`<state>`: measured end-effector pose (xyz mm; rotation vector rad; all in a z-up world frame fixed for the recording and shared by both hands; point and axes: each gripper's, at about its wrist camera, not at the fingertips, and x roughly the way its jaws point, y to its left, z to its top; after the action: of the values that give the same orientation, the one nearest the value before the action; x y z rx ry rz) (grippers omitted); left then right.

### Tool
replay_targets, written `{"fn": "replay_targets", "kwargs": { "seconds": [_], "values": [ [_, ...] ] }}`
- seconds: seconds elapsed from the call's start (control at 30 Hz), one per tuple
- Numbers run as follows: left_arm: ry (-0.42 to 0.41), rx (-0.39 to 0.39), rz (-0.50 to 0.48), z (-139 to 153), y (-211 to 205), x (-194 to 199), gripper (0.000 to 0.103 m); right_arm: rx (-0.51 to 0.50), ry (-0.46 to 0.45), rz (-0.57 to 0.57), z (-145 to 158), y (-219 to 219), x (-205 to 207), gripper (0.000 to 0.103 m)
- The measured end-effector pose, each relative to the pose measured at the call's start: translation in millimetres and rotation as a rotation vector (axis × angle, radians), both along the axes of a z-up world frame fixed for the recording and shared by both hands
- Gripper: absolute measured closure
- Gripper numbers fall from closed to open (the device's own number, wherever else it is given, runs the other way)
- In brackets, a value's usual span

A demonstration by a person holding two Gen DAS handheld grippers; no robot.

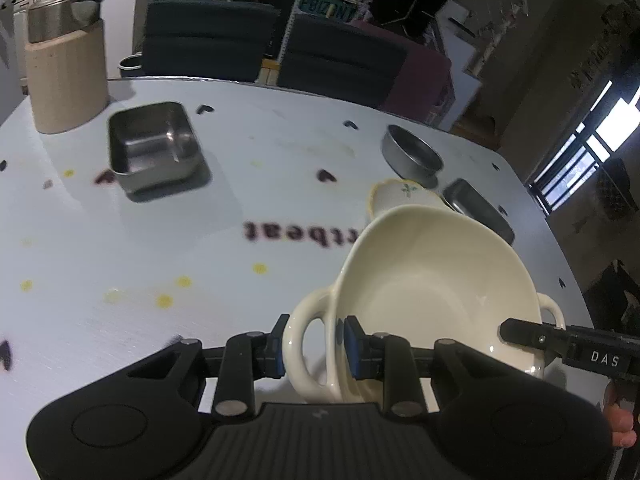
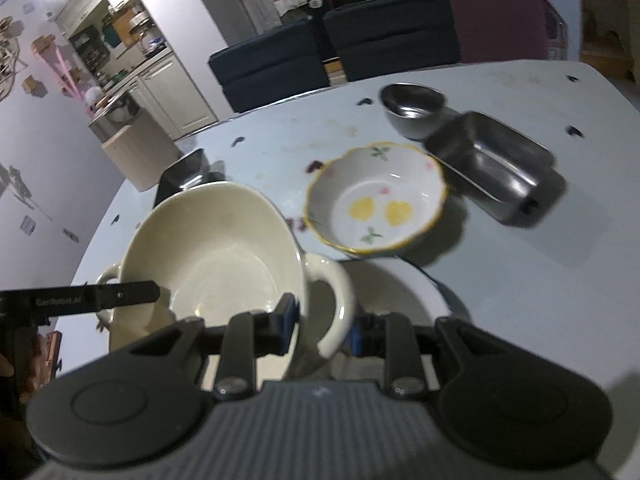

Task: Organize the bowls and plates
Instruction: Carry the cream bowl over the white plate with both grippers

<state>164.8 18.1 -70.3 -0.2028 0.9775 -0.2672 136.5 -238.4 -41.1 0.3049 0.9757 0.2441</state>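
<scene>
Both grippers, left (image 1: 314, 346) and right (image 2: 322, 326), have jaws clamped on the cream bowl's (image 1: 432, 288) handles, carrying it mid-frame above the bench (image 1: 120, 240). Next, probably lower it level into the plate (image 2: 400, 292) or near the floral bowl (image 2: 376, 200).

Cream two-handled bowl (image 1: 432, 280) held tilted above table, apparently empty, floral bowl (image 2: 376, 196) just beyond

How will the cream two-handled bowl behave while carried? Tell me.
The cream bowl looks like glazed ceramic, so probably rigid, slippery and breakable. Left gripper and right gripper each grip a loop handle; it already tilts, so uneven lifting could tip it further.
</scene>
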Motion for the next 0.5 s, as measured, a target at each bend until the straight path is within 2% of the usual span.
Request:
{"fn": "replay_targets", "kwargs": {
  "seconds": [0.23, 0.37, 0.5],
  "values": [
    [0.016, 0.007, -0.013, -13, -24, -6, 0.073, -0.003, 0.026, -0.031, -9, -19, -8, 0.072],
    [0.055, 0.009, -0.025, -26, -33, 0, 0.073, -0.003, 0.052, -0.043, -21, -27, -7, 0.072],
    [0.080, 0.044, -0.036, -36, -43, 5, 0.070, -0.020, 0.081, -0.044, -31, -34, -7, 0.072]
  ]
}}
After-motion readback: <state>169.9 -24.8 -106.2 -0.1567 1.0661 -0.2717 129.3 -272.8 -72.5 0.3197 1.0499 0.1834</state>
